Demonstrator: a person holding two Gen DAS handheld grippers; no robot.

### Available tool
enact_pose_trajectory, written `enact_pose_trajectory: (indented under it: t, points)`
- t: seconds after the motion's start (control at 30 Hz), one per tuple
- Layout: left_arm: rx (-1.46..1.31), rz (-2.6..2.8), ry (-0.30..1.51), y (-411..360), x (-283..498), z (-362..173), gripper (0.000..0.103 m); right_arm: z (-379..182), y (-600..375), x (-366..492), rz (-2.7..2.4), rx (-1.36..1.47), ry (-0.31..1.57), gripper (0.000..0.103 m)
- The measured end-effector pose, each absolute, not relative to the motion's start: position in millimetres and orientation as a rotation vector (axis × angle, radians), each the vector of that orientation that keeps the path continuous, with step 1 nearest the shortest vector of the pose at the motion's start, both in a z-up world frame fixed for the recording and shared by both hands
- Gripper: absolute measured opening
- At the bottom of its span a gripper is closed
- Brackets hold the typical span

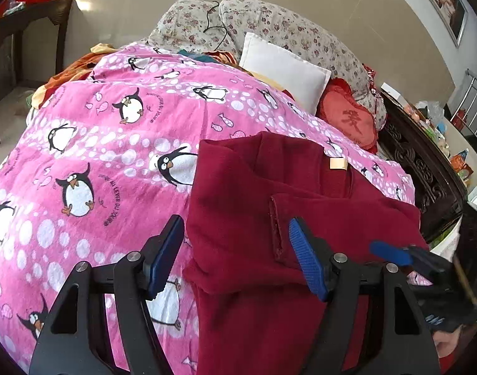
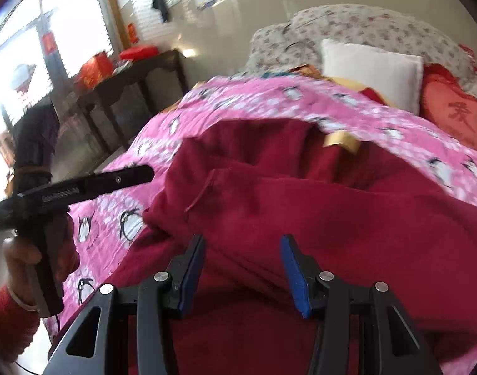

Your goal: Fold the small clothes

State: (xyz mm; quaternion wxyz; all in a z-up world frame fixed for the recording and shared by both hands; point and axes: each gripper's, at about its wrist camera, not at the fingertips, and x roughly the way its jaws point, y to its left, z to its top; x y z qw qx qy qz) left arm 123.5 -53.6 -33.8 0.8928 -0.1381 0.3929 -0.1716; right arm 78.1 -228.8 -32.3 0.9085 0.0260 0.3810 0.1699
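Note:
A dark red garment (image 1: 269,218) with a tan neck label (image 1: 338,164) lies partly folded on a pink penguin-print bedspread (image 1: 97,156); a sleeve lies across its body. My left gripper (image 1: 235,250) is open and empty, just above the garment's left edge. My right gripper (image 2: 242,268) is open and empty over the garment (image 2: 301,203) near its lower part. The right gripper's blue tip (image 1: 391,253) shows at the right in the left wrist view. The left gripper (image 2: 82,184), held in a hand, shows at the left in the right wrist view.
A white pillow (image 1: 282,68), a red heart cushion (image 1: 351,118) and floral pillows (image 1: 285,34) lie at the bed's head. A dark carved headboard (image 1: 426,172) runs along the right. A dark wooden table (image 2: 135,78) with red boxes stands left of the bed.

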Motion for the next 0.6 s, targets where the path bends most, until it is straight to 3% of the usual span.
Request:
enact_pose_trajectory:
  t: [0.27,0.43,0.5,0.53,0.6]
  points:
    - [-0.284,-0.446,0.862,-98,140,-39,0.07,-11,-308,32,0.263,0.173,0.729,0.049]
    - [-0.318,-0.487,1.004,-127,162,-61,0.07,-12,-337,9,0.27,0.264,0.706,0.05]
    - [-0.327,-0.486,1.026,-132,167,-67,0.063,-13,-342,3,0.261,0.265,0.699,0.05]
    - [-0.314,-0.482,1.027,-135,167,-68,0.052,-13,-344,2,0.261,0.267,0.696,0.05]
    - [-0.283,-0.463,1.014,-138,165,-66,0.019,-13,-349,0,0.255,0.277,0.685,0.05]
